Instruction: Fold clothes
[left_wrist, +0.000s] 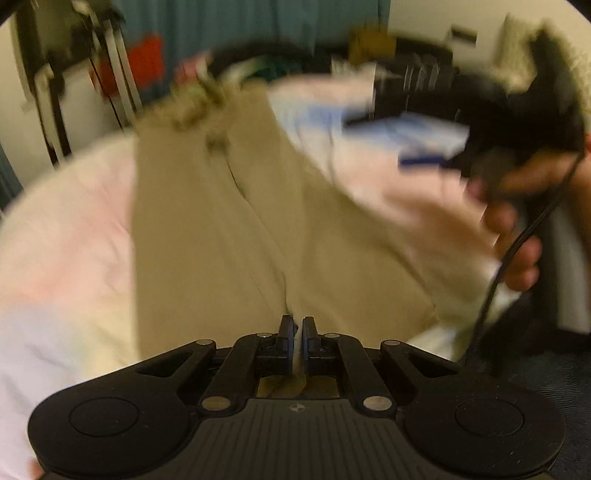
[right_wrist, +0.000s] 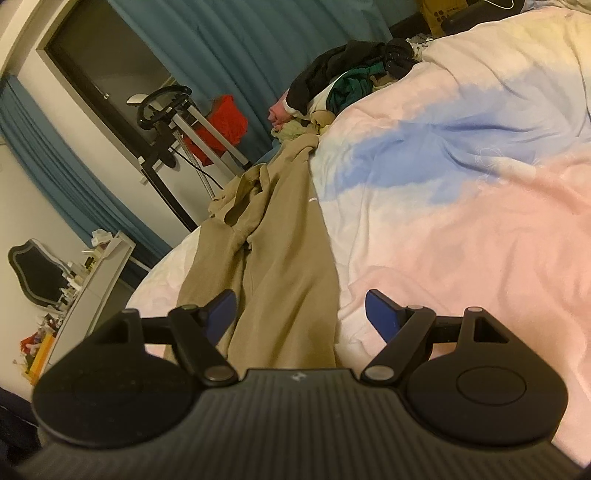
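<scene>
The left wrist view was smeared by motion blur, so the far end of the tan trousers (left_wrist: 229, 206) and the heap of things beyond it could not be made out clearly. The near edge of the garment was hidden behind the body of the left gripper (left_wrist: 297, 328). At the right of that view the right gripper (left_wrist: 436, 155) was seen only as a dark, blurred shape with blue fingertips, gripped by the person's right hand (left_wrist: 513, 229); its cable (left_wrist: 517, 251) was cut off below. In the right wrist view the trouser hems were hidden beneath the gripper body.

No legible writing was found; only a small round emblem was visible on each gripper body, and a small white mark on the trousers could not be read. Printing on a cardboard box (right_wrist: 441, 14) far ahead of the right jaws was too small to read.

The left jaws were drawn together and clamped on a fold of the tan cloth, a pale strip of fabric being pinched between them. The trousers were stretched straight ahead of those jaws over the pastel bedspread (left_wrist: 66, 236).

The jaws of the right gripper (right_wrist: 300, 312) were held wide apart with nothing between the blue pads (right_wrist: 382, 314). The trousers (right_wrist: 280, 258) were laid lengthwise on the bedspread (right_wrist: 461, 184), directly ahead of and under the gap, and a pile of dark clothes (right_wrist: 351, 70) was seen well beyond them.
</scene>
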